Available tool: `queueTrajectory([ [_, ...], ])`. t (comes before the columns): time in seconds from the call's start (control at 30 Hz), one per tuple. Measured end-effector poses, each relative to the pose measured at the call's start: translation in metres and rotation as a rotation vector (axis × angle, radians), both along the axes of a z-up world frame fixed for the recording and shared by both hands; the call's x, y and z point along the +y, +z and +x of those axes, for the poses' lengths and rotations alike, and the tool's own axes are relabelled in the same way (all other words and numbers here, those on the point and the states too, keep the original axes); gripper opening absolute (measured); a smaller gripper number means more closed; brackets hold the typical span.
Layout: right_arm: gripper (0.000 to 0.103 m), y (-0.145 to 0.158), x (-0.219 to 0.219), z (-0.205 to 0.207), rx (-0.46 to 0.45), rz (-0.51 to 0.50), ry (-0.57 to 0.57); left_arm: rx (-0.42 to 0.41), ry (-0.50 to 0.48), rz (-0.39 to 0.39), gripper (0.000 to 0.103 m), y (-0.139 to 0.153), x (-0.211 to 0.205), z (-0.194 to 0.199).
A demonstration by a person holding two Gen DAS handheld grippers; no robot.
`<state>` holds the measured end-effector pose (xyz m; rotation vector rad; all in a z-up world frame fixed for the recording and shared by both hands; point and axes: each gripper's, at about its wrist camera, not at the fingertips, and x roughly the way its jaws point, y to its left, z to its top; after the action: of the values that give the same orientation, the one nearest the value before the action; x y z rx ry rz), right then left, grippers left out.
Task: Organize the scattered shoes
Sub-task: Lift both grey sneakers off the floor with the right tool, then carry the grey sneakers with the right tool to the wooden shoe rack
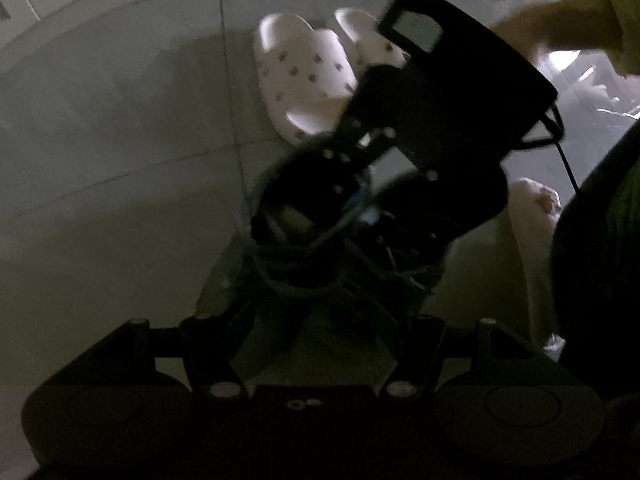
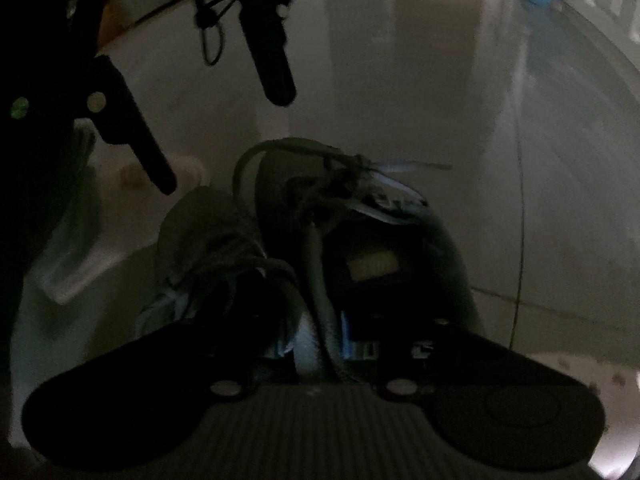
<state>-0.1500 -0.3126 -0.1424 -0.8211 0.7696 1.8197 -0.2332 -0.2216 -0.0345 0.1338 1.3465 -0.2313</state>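
On the pale tiled floor (image 1: 100, 128), a pair of dark lace-up sneakers (image 2: 312, 240) sits side by side between the two tools, toes and collars hard to sort out in the dim light. Beyond them in the left wrist view stands a pair of white clog slippers (image 1: 300, 76) with small charms, already side by side.

From its own camera the right gripper (image 2: 320, 344) has its fingers down at the collars of the sneakers, one finger on each side of the inner walls, but the dark hides whether they press the fabric; I cannot tell if it grips. The left gripper (image 2: 224, 136), seen from the right wrist view, hangs above the sneakers with its jaws spread and nothing between them.

Judging by their look, the sneakers are light, with soft fabric uppers that would fold under a pinch and loose laces that could snag. The padded heel collar or the joined inner walls seem the firmest places to take hold.
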Motion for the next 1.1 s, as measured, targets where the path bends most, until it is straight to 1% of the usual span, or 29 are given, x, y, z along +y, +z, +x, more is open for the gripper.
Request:
queueTrajectory([
  [0.1,0.026,0.005,-0.007,0.004,0.03,0.008,-0.065,-0.024,0.011,-0.016,0.065,0.008,0.002,0.002],
  [0.2,0.026,0.01,-0.018,0.005,0.059,0.027,-0.146,-0.035,-0.007,-0.046,0.065,0.011,-0.002,0.005],
  [0.37,0.025,0.009,-0.041,-0.001,0.055,0.031,-0.235,-0.051,-0.095,-0.019,0.065,0.017,-0.019,0.017],
  [0.5,0.025,0.006,-0.062,-0.008,0.044,0.032,-0.307,-0.063,-0.126,-0.019,0.065,0.021,-0.025,0.026],
  [0.63,0.025,0.012,-0.078,-0.007,0.055,0.021,-0.377,-0.065,-0.163,-0.016,0.065,0.022,-0.033,0.034],
  [0.8,0.025,0.026,-0.122,-0.004,0.076,0.023,-0.529,-0.073,-0.23,-0.013,0.065,0.027,-0.048,0.049],
  [0.9,0.025,0.037,-0.151,0.005,0.057,0.038,-0.64,-0.08,-0.269,-0.016,0.065,0.034,-0.06,0.061],
  [0.97,0.025,0.043,-0.164,0.007,0.05,0.048,-0.702,-0.08,-0.307,-0.008,0.065,0.039,-0.077,0.077],
  [1.03,0.025,0.051,-0.191,0.009,0.05,0.077,-0.838,-0.089,-0.356,-0.018,0.065,0.045,-0.094,0.09],
  [1.1,0.025,0.059,-0.203,0.012,0.054,0.093,-0.917,-0.098,-0.399,-0.032,0.065,0.049,-0.108,0.1],
])
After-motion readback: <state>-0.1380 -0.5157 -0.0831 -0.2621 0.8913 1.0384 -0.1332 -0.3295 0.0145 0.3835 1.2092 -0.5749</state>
